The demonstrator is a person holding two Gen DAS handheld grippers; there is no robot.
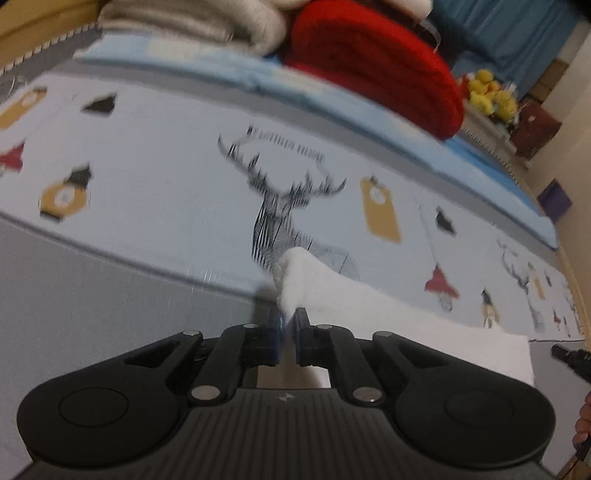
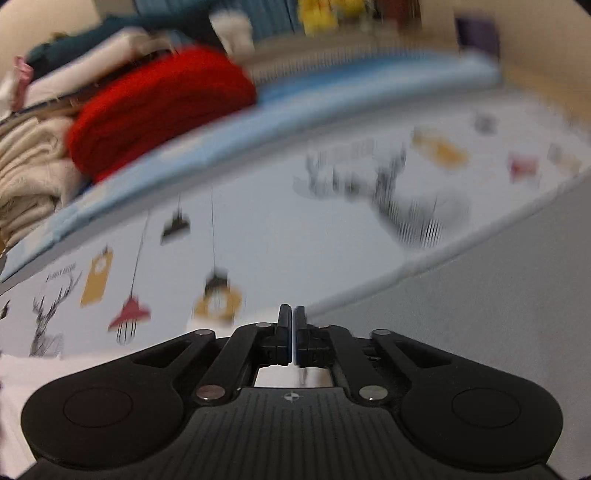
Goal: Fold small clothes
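Observation:
A small white cloth (image 1: 369, 314) lies on a pale printed bedsheet (image 1: 166, 166). Its near left corner stands up in a peak between the fingers of my left gripper (image 1: 291, 317), which is shut on it. At the right edge of the left wrist view, my right gripper (image 1: 570, 358) shows as a dark tip just past the cloth's right corner. In the blurred right wrist view my right gripper (image 2: 291, 314) has its jaws together. The white cloth (image 2: 26, 373) spreads to its lower left and under it. I see no fabric between those pads.
A rolled red blanket (image 1: 369, 62) and folded beige knitwear (image 1: 192, 22) are stacked at the far side of the bed. Yellow plush toys (image 1: 491, 94) sit beyond them. A grey band of bedding (image 1: 92, 295) runs along the near side.

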